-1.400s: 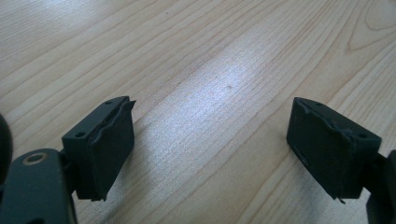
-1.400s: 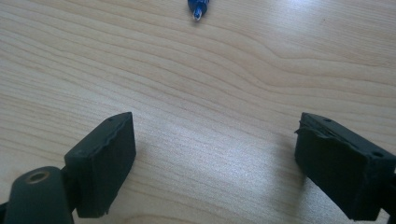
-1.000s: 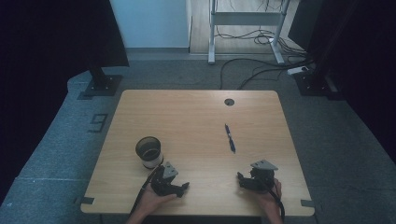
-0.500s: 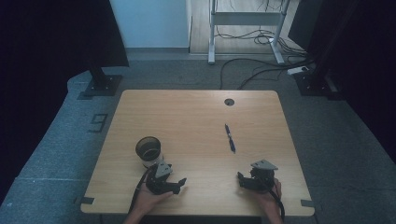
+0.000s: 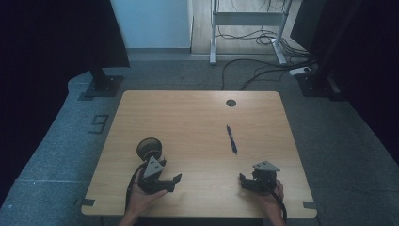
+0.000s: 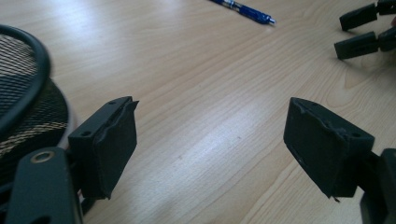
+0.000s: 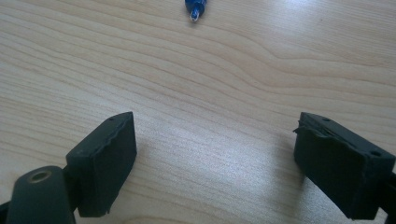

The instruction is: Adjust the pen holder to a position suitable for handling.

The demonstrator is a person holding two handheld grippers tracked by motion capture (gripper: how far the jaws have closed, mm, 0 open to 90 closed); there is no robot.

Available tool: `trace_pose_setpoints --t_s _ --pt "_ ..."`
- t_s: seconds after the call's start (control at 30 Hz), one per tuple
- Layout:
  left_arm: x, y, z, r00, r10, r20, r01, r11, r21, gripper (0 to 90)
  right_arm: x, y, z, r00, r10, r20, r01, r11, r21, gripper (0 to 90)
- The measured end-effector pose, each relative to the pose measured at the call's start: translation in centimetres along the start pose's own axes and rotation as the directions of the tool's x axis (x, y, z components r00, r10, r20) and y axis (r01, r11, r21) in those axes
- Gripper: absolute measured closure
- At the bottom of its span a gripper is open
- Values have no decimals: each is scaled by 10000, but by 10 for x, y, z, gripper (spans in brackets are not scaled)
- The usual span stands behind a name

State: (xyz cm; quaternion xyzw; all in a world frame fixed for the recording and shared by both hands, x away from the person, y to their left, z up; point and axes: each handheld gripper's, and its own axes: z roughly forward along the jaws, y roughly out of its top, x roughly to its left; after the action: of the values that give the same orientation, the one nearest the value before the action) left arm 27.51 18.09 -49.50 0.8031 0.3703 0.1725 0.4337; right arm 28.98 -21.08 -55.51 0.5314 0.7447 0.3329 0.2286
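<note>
From the high view, your left gripper (image 5: 174, 182) has shifted toward the mesh cup (image 5: 149, 148), now at its 11 o'clock. The pen (image 5: 231, 139) and your right gripper (image 5: 242, 181) are unmoved.

Left gripper view: the jaws are spread and empty, with the cup at 9 o'clock, probably just clear.

Right gripper view: the jaws are spread, with the pen at 12 o'clock.

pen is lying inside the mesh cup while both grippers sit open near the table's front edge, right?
Not quite: the pen lies on the bare table, well apart from the mesh cup, as the high view shows. The left gripper and right gripper do sit open near the front edge.
</note>
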Motion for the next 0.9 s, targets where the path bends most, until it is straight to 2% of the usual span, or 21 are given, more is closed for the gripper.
trace_pose_setpoints --t_s 0.17,0.53,0.9 --pt "6 4 -13 9997 -73 -213 66 9995 -324 173 0 0 0 10000 -6 6 6 10000 -5 123" --pt "26 8 -32 9966 -566 -601 536 9973 -507 147 0 0 1 10000 -3 21 3 10000 -16 124" --pt "40 8 -49 9920 -885 -898 810 9931 -845 144 -1 1 1 10000 -10 20 10 10000 -22 124"
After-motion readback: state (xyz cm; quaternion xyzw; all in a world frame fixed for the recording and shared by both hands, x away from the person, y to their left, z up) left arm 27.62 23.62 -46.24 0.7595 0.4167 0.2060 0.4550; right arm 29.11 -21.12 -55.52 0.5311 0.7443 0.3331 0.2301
